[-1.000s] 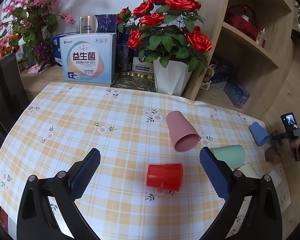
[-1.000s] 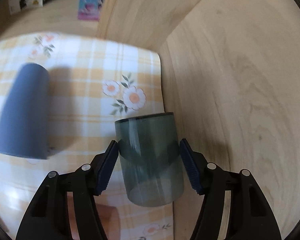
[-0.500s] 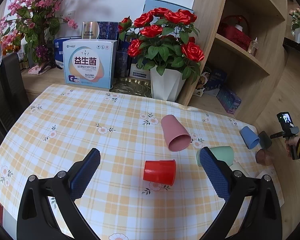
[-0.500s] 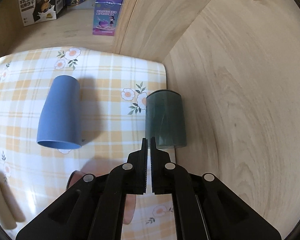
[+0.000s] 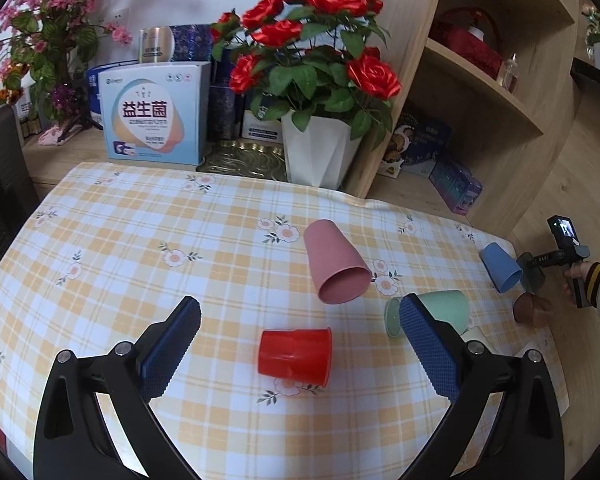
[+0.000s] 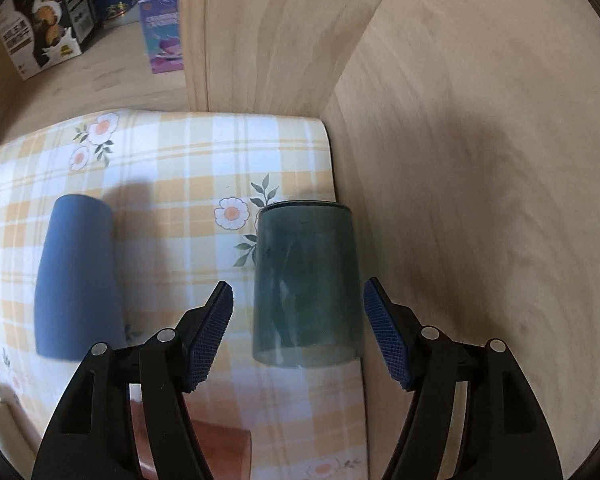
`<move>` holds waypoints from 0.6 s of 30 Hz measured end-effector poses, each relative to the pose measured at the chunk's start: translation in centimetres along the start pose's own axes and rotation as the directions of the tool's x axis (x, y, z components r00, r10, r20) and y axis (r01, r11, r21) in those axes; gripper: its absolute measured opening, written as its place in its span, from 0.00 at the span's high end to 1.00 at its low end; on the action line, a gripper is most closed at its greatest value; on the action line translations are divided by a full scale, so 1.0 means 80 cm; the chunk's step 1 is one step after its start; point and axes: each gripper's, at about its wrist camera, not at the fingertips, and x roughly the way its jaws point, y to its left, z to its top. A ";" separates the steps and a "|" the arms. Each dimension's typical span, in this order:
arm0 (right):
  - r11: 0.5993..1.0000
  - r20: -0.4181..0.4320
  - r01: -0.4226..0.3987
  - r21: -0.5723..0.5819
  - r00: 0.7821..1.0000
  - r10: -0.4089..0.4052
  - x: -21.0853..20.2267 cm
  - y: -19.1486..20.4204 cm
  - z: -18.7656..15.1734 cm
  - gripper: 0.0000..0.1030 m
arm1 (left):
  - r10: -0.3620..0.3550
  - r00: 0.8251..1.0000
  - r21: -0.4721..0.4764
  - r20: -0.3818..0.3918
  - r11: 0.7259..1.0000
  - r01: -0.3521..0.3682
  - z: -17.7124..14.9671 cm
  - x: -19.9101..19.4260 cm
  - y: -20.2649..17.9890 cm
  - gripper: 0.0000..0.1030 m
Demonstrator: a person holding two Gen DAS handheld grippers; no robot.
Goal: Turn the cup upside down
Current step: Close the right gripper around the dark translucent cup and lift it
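Note:
In the right wrist view a dark green translucent cup [image 6: 306,284] sits at the tablecloth's right edge, between the tips of my open right gripper [image 6: 298,334], untouched. A blue cup [image 6: 76,280] lies on its side to the left, and a brown cup [image 6: 216,452] shows below the fingers. In the left wrist view my left gripper [image 5: 296,344] is open above a red cup [image 5: 295,356] lying on its side. A pink cup [image 5: 336,266] and a mint cup [image 5: 428,312] also lie on their sides. The dark cup [image 5: 532,278] and the right gripper's handle appear at the far right.
A checked floral tablecloth [image 5: 140,248] covers the table. A white pot of red roses [image 5: 316,156], boxes [image 5: 156,116] and a wooden shelf unit [image 5: 480,92] stand behind. A wood floor [image 6: 480,160] lies beyond the table's right edge. Boxes [image 6: 164,36] sit on a low shelf.
My right gripper released the dark green cup, closed and pulled back, then opened again and moved in around the cup. My left gripper stayed open, shifting slightly over the red cup.

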 end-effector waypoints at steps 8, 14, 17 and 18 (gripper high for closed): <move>0.999 -0.024 0.044 -0.012 0.999 -0.044 0.026 0.006 0.013 0.35 | 0.007 0.999 0.003 -0.033 1.000 -0.007 -0.003 0.018 -0.002 0.06; 0.999 -0.065 0.030 -0.021 0.997 -0.031 0.053 0.015 0.017 0.33 | 0.022 0.999 -0.001 -0.043 1.000 -0.022 -0.004 0.020 0.002 0.06; 1.000 -0.061 0.023 -0.013 0.998 -0.024 0.059 0.018 0.012 0.36 | 0.023 0.999 -0.004 -0.047 1.000 -0.023 -0.004 0.021 0.003 0.06; 1.000 -0.055 0.009 0.012 0.998 -0.008 0.058 0.016 0.012 0.36 | 0.023 0.999 -0.004 -0.046 1.000 -0.023 -0.003 0.020 0.003 0.06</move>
